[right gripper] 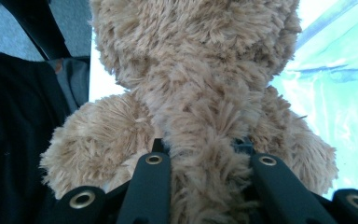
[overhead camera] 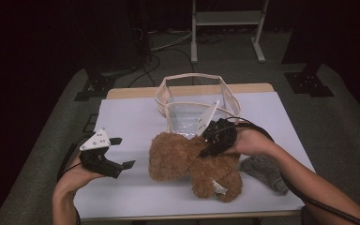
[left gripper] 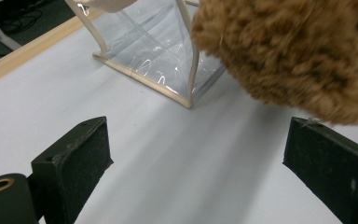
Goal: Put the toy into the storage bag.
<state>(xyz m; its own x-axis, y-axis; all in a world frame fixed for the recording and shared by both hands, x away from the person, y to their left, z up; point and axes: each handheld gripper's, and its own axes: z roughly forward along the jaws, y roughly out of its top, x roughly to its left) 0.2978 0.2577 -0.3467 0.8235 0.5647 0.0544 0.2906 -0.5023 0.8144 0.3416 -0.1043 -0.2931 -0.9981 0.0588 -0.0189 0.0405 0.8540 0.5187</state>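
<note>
High view: right gripper point(overhead camera: 209, 146) clamps the bear point(overhead camera: 194, 164), whose body runs 10-to-4; the bag point(overhead camera: 194, 105) sits at 12. Left gripper point(overhead camera: 117, 153) gapes empty at 9.

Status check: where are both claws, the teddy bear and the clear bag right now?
Right claw shut on teddy bear. Left claw open, beside its head. Clear bag open just behind. Grey cloth lies right, apart.

Lab: dark curtains, floor cables point(overhead camera: 168, 44), stand bases point(overhead camera: 308, 84).
</note>
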